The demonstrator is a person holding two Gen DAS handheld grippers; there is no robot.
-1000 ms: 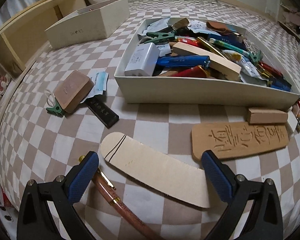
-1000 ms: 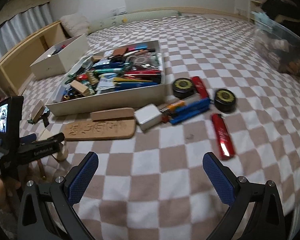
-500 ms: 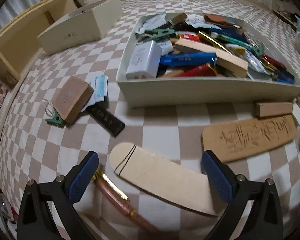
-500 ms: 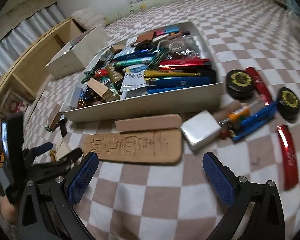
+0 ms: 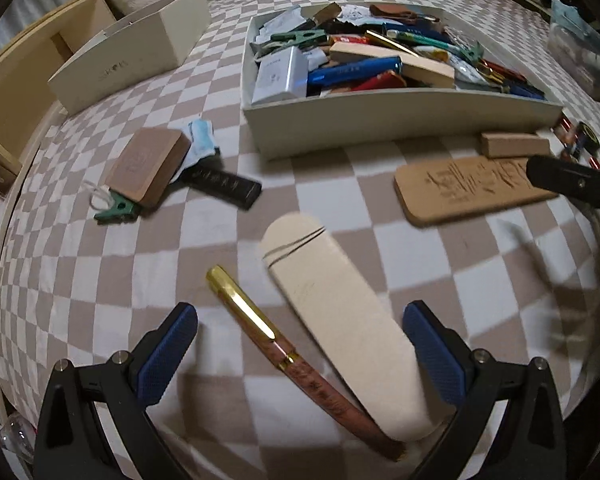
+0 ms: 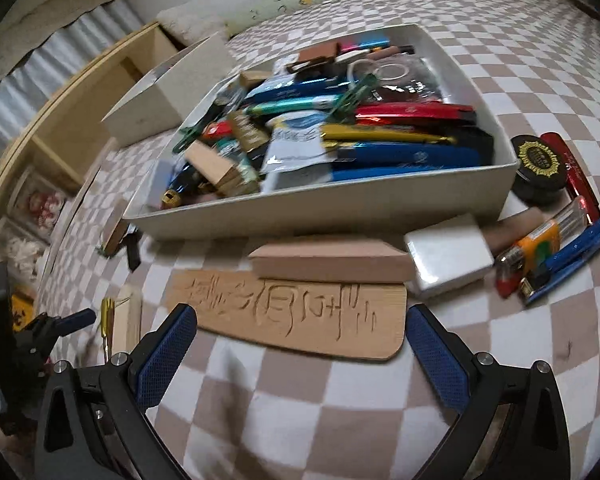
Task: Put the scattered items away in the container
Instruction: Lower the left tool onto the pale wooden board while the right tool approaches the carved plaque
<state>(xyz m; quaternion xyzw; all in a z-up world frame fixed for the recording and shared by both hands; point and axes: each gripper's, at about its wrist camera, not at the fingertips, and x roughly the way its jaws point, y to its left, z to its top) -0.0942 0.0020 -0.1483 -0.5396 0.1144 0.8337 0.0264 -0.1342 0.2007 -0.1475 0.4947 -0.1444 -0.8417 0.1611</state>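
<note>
The checkered bed cover carried everything, a wooden shelf unit along its left edge and curtains behind that. Largest item: the white container, already heaped with pens and packets, set toward the far middle of the cover; a smaller cream box stood off its left side. Along the container's near wall lay the carved wooden plaque, long axis parallel to that wall, with a plain wooden block touching its far edge. Right gripper was spread wide and empty, hovering just short of the plaque, which ran crosswise between its fingertips; judged nearer arm for that piece. Left gripper was likewise spread and empty, over the pale wooden paddle and the gold-capped pen, both lying obliquely between the fingers, near the cover's front left edge. Judgement: the plaque's breadth looked awkward for a flat pinch; an edge grip seemed needed.
</note>
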